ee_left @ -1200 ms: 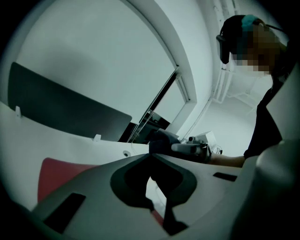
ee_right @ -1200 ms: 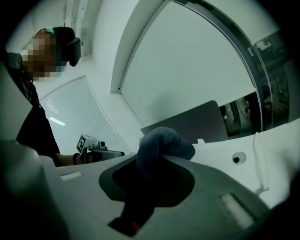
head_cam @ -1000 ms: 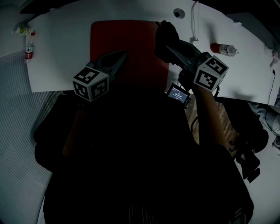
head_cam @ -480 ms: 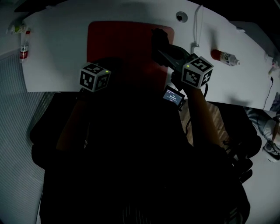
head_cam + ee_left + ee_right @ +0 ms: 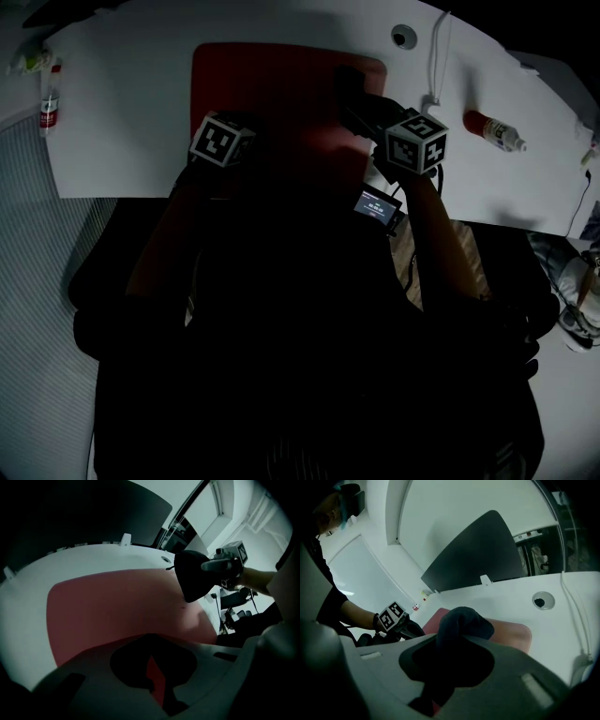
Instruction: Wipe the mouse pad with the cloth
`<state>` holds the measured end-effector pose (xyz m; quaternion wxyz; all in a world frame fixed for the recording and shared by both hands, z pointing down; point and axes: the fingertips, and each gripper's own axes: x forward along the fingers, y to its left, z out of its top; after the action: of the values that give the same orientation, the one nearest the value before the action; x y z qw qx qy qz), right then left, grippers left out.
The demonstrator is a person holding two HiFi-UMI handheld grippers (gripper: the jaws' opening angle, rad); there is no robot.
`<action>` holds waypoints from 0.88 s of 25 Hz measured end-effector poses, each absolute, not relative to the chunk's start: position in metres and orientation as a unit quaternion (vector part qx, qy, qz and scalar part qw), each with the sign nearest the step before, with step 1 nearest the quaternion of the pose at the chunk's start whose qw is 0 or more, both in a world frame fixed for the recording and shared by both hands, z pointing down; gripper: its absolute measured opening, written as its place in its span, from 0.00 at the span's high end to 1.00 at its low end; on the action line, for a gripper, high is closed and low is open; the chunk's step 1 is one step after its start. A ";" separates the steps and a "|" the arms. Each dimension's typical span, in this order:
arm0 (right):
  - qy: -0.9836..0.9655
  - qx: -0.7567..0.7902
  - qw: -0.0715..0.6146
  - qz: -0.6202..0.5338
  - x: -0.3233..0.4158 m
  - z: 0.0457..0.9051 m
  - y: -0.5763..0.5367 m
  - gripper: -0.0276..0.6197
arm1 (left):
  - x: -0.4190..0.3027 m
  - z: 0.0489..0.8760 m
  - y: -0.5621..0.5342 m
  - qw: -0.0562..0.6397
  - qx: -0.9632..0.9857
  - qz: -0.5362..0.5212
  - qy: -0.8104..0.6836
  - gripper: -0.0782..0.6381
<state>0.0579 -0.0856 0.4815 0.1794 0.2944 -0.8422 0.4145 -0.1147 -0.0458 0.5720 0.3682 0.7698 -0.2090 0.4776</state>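
- The right claw (image 5: 451, 656) is clamping the dark cloth (image 5: 464, 620), holding it over the right part of the red mouse pad (image 5: 272, 84).
- The left claw (image 5: 151, 663) is pointing across the pad, tips together, gripping nothing.
- A bottle (image 5: 495, 129) is lying on the white worktop (image 5: 141, 94), right of the pad.

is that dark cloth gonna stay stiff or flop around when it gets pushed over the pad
Probably floppy: the cloth bulges in a soft rounded lump past the right gripper, which is shut on it. Likely light too, since that one pinch carries the whole bundle. Pushed across the mouse pad, its bunched folds should flatten and drag rather than hold shape.
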 end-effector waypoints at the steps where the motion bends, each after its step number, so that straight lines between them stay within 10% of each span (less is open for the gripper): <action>1: -0.839 0.294 0.183 0.420 0.058 0.487 -0.086 0.85 | -0.119 0.576 -0.052 0.356 0.767 0.491 -0.210 0.88; 14: -0.813 0.295 0.236 0.442 0.055 0.522 -0.088 0.85 | -0.126 0.595 -0.100 0.433 0.750 0.445 -0.227 0.88; 22: -0.823 0.295 0.299 0.383 0.059 0.520 -0.096 0.85 | -0.122 0.590 -0.101 0.316 0.762 0.520 -0.224 0.88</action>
<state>0.0591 -0.0961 0.5197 0.2986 0.2949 -0.8228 0.3833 -0.1222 -0.1014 0.5901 0.3157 0.7616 -0.2235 0.5200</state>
